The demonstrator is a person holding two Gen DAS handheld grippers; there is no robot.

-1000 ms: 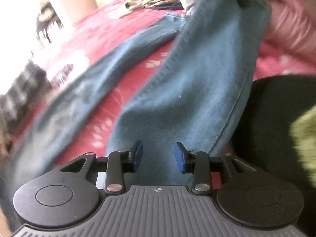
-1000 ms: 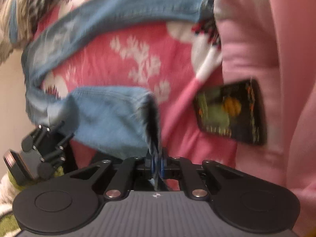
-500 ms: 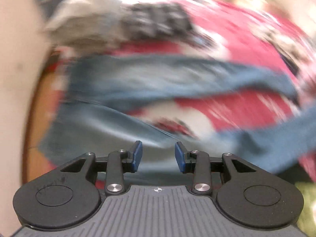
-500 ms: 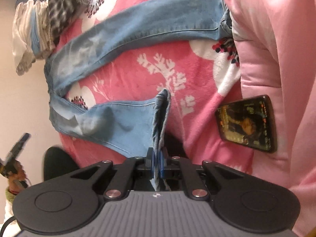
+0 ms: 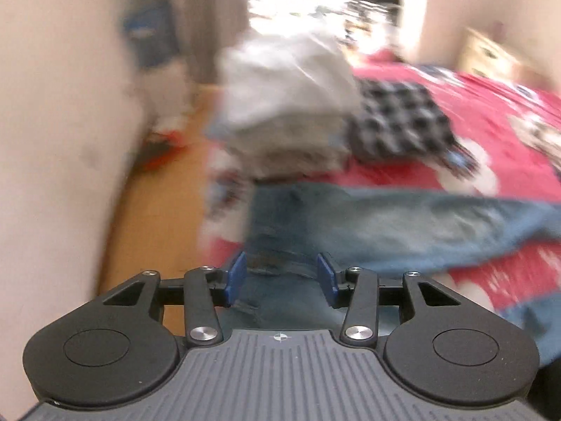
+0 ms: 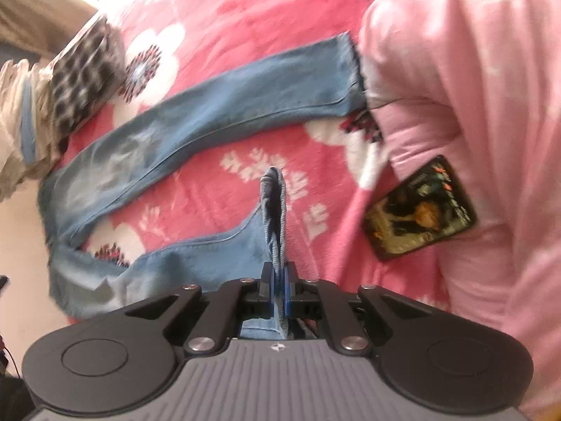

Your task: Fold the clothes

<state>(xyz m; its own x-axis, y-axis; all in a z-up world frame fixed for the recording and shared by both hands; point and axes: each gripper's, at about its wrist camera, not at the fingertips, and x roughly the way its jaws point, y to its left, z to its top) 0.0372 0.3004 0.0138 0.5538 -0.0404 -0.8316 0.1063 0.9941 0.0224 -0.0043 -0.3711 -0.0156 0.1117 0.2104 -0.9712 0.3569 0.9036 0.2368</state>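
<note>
Blue jeans [image 6: 196, 122] lie spread on a red flowered blanket [image 6: 245, 24], the two legs forming a V. My right gripper [image 6: 278, 289] is shut on the hem of the near leg, and the pinched denim [image 6: 275, 210] stands up in a fold ahead of the pads. In the left wrist view my left gripper [image 5: 282, 275] is open, hovering just over the waist end of the jeans [image 5: 385, 231] near the bed's edge. Nothing sits between its blue pads [image 5: 236, 273].
A stack of folded clothes, grey-white [image 5: 287, 105] and black-and-white checked [image 5: 399, 122], sits beyond the jeans. A pink garment [image 6: 473, 105] with a dark phone [image 6: 419, 210] on it lies at right. The wooden floor [image 5: 157, 203] and a wall lie left of the bed.
My left gripper has swung from the jeans leg over to the waist end by the bed's edge, staying open. The right gripper still pinches the hem; its view has shifted up the bed.
</note>
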